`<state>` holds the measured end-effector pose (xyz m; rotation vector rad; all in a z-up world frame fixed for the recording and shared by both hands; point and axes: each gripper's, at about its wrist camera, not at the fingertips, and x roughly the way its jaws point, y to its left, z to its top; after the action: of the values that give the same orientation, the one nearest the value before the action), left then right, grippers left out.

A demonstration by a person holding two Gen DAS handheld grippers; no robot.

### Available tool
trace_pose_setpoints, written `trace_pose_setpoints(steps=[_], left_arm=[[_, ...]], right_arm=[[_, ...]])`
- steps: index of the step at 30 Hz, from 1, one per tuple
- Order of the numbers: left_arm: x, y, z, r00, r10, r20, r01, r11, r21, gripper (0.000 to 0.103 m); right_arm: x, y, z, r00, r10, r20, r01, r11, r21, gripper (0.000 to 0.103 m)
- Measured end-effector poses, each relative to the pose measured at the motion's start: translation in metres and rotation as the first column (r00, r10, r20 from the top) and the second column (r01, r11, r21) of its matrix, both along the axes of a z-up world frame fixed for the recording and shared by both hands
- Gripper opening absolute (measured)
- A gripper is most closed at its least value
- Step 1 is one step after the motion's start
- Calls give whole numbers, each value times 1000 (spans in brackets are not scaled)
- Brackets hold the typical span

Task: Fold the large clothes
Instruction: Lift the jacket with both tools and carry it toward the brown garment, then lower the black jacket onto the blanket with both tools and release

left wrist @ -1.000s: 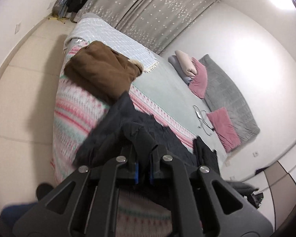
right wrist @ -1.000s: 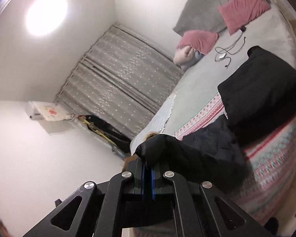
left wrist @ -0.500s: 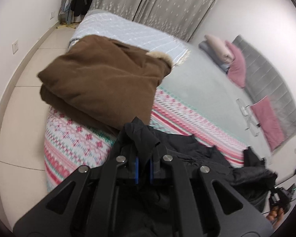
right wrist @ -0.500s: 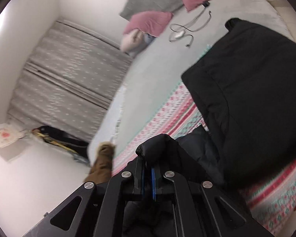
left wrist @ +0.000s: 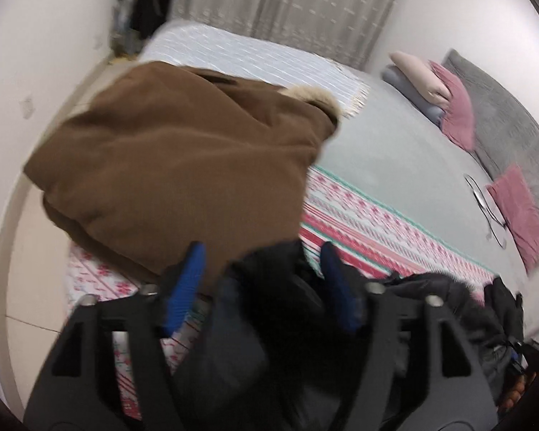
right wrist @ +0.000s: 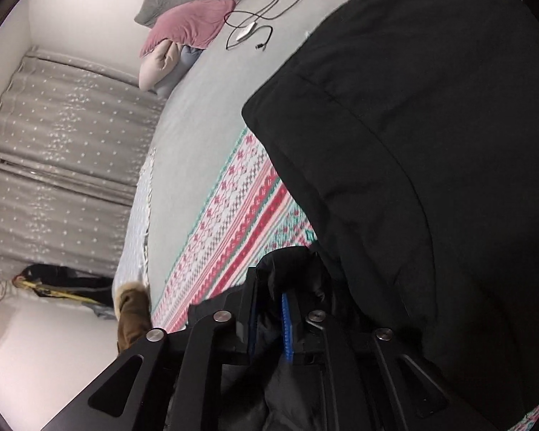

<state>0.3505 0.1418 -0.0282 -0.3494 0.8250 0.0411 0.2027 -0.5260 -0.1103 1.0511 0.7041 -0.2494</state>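
Between your two tools lies the dark padded jacket [left wrist: 269, 287], stretched across the bed [left wrist: 395, 154]: left tool [left wrist: 262, 280] opening around it, right tool [right wrist: 269, 309] opening, fabric still between.

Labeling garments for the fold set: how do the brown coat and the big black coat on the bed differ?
Colour: the brown coat is mid brown with a pale fur trim at its collar; the black coat is plain black, no trim visible.
Surface: the brown coat looks like matte, finely ribbed cloth; the black coat looks smooth with stitched seams.
Shared: both lie folded in bulky bundles on the patterned blanket.
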Motion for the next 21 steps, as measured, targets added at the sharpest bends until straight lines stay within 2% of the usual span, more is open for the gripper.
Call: trace_pose_setpoints(steps=[2,7,10,12,13,16,17,18,19,20,21], left_arm=[[-2,9,1,1000,23,-7,-23,999,-35,70],[-9,31,8,997,79,-8,-80,993,-85,70],[-16,43,17,994,108,14,-105,984,-144,70],[-24,52,24,991,130,35,-122,977,-173,70],[-26,54,27,989,142,45,-132,975,-177,70],[-31,49,31,986,159,50,-148,975,-166,70],[-31,45,32,988,144,50,-135,979,-156,70],[-33,38,32,992,117,49,-109,985,-133,70],[-31,32,31,994,99,47,-93,989,-116,70],[-31,25,31,996,76,46,-72,993,-96,70],[-32,17,30,998,43,44,-40,996,-80,70]], right_arm=[[-2,-3,10,999,-36,17,37,997,-73,22],[-10,-2,22,997,-80,9,81,970,-228,24],[-6,21,30,999,40,-8,-40,956,-289,26],[-5,47,44,986,169,1,-158,922,-353,26],[-6,66,52,970,242,-5,-224,887,-404,26],[-9,127,65,878,474,-69,-434,726,-533,27],[-11,152,66,824,559,-99,-510,652,-561,28],[-15,178,64,752,647,-127,-588,571,-573,28],[-16,199,60,688,711,-146,-644,506,-574,28],[-19,224,56,603,779,-170,-702,418,-576,28],[-20,250,50,532,825,-194,-739,340,-582,28]])
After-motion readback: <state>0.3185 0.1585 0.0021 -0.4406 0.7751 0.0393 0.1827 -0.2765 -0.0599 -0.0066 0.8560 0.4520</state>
